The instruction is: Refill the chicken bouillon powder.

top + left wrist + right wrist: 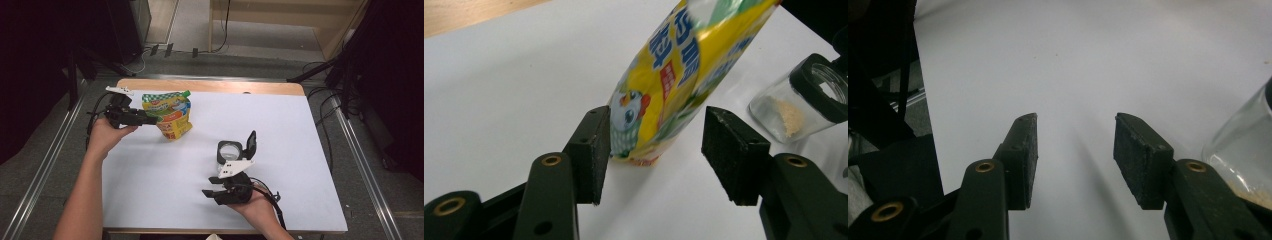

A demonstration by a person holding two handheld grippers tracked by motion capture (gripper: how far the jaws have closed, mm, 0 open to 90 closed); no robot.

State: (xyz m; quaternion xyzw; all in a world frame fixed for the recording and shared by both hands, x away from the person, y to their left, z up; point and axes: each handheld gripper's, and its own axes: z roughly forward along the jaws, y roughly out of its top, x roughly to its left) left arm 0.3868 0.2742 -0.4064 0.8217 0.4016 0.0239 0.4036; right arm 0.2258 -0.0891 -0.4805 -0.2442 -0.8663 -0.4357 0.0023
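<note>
The left claw (150, 119) stands part open at the base of a yellow pouch (170, 115); one pad touches it, the other stands clear. The pouch bears blue Chinese characters, a red tag and a cartoon chick, none readable. The right claw (1075, 150) is part open and empty, a glass jar (229, 151) with its black lid flipped up just beside it. The tabletop (280, 130) is white with a wooden far edge; grey floor, cables and dark stands surround it.

A white tabletop (280, 130) with a wooden far edge (210, 86) stands on a grey floor (30, 165); dark cables (325, 130) lie beside it.
</note>
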